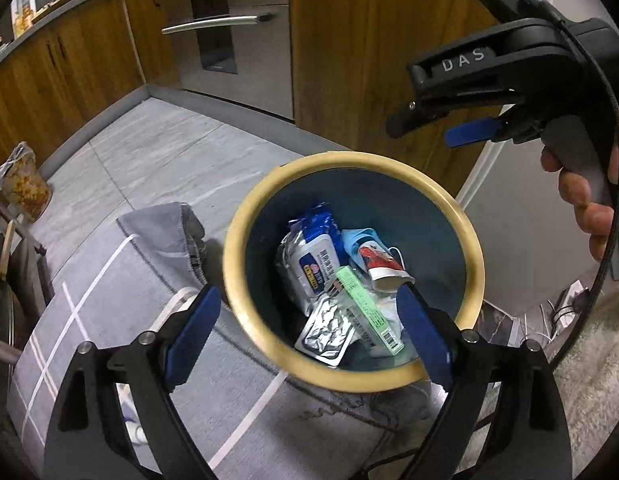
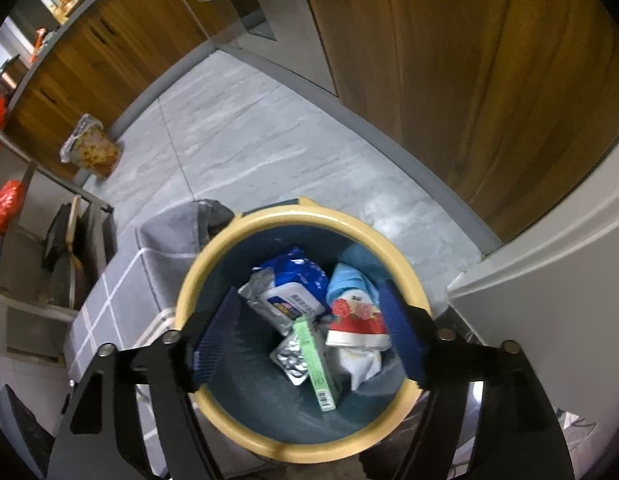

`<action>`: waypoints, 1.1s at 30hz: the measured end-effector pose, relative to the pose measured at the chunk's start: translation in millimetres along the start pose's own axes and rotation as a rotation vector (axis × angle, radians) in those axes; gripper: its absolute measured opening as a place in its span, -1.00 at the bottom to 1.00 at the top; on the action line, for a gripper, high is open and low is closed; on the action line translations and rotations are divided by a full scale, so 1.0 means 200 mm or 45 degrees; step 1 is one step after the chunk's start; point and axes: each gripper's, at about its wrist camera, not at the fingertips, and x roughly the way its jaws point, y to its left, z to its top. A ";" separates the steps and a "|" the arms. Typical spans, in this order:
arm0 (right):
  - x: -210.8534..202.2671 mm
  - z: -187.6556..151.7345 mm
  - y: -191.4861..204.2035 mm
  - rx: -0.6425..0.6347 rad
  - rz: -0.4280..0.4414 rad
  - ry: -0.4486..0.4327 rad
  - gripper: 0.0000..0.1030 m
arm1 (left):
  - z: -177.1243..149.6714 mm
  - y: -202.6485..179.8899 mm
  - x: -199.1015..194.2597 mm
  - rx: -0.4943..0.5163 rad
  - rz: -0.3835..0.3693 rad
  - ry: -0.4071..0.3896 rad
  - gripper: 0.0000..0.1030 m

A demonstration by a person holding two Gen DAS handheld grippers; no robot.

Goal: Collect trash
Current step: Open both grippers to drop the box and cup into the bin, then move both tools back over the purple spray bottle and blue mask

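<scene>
I hold both tools over the bin (image 2: 423,300), its yellow rim ringing a dark blue well, and both stand spread with nothing between their pads: my right tool (image 2: 309,340) hangs straight above the opening, my left tool (image 1: 309,328) straddles the rim at about 6 o'clock, one blue pad outside it and one inside. The trash lies at the bottom: a blue wipes pack (image 2: 287,292) toward 11 o'clock, a red flowered carton (image 2: 355,322) at 2 o'clock, a green box (image 2: 317,364) across the middle, and a foil blister sheet (image 2: 291,362) tucked against it at 7 o'clock. From here I judge the risk is the bin itself; my left tool sits so near the rim that a careless swing could knock or tip it onto the grey rug (image 1: 109,292), spilling what is gathered. In the left view my right tool (image 1: 449,130) hovers at 1 o'clock, near enough that the two could clash if I pull away together
</scene>
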 end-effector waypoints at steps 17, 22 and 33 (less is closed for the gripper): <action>-0.12 -0.10 0.40 -0.179 0.080 -0.091 0.82 | -0.29 0.22 -0.39 -0.063 0.212 -0.021 0.89; -0.15 -0.19 0.62 -0.274 0.145 -0.086 0.82 | -0.42 0.37 -0.49 -0.138 0.280 -0.004 0.89; -0.06 -0.46 1.26 -0.661 0.196 -0.054 0.83 | -0.72 0.74 -0.63 -0.381 0.421 0.046 0.89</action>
